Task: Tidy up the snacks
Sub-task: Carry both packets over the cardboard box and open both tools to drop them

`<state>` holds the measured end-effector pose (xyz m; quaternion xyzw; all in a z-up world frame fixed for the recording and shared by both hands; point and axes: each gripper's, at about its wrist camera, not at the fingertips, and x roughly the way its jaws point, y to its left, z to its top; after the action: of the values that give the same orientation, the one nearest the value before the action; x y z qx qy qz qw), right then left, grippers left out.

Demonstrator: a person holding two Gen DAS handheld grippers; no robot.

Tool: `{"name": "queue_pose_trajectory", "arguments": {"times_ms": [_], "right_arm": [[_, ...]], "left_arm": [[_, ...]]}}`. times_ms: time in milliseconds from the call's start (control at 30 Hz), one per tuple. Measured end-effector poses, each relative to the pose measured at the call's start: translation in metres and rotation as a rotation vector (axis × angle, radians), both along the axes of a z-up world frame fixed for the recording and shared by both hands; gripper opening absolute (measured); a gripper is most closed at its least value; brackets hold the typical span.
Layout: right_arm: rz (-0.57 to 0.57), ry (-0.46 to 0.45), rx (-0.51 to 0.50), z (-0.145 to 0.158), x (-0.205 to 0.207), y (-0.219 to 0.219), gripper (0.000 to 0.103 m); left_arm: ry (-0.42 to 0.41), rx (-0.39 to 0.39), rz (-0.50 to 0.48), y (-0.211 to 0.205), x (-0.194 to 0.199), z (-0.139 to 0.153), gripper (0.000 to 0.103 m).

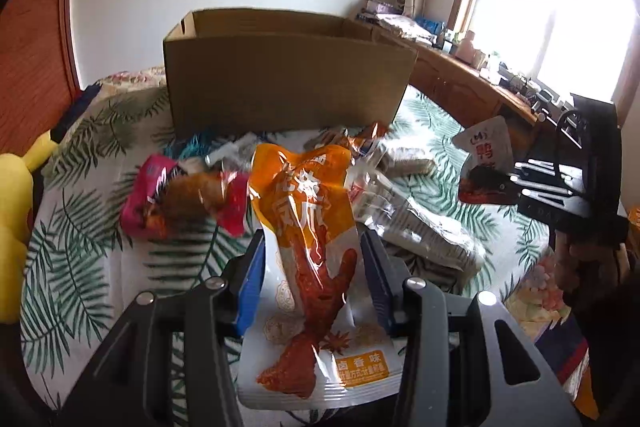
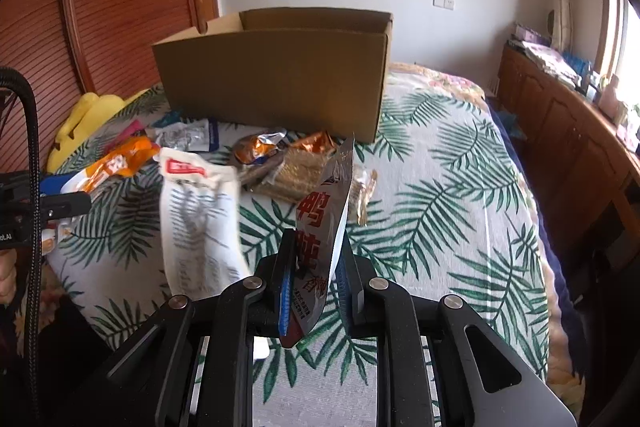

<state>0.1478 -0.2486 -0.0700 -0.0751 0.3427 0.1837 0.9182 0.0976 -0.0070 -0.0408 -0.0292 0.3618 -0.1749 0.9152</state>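
Snacks hung clamped in both jaws, orange pack (image 1: 308, 227) left, grey pack (image 2: 320, 227) right, bound for the box (image 1: 288, 75).

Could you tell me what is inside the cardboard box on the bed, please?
Only the bare upper inner walls of the cardboard box show, with nothing above its rim. Its near wall hides the floor and lower part in both views, so any snacks inside cannot be seen.

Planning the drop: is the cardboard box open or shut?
Open: the cardboard box shows no lid, and its inner walls are visible in both views. Contents cannot be told.
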Motion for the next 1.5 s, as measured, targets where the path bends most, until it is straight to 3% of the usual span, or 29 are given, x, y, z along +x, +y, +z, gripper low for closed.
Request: {"name": "queue_pose_trajectory", "arguments": {"times_ms": [800, 1233, 1500], "right_arm": [[0.115, -0.083, 0.062, 0.048, 0.039, 0.033, 0.017], [0.174, -0.174, 0.066, 0.093, 0.087, 0.065, 0.017], [0.177, -0.194, 0.062, 0.101, 0.123, 0.08, 0.017]], "left_arm": [[-0.115, -0.015, -0.002, 0.007, 0.073, 0.05, 0.045], [-0.205, -0.011, 0.011, 0.021, 0.128, 0.091, 0.045], [-0.203, 0.014, 0.035, 0.027, 0.171, 0.092, 0.045]]}}
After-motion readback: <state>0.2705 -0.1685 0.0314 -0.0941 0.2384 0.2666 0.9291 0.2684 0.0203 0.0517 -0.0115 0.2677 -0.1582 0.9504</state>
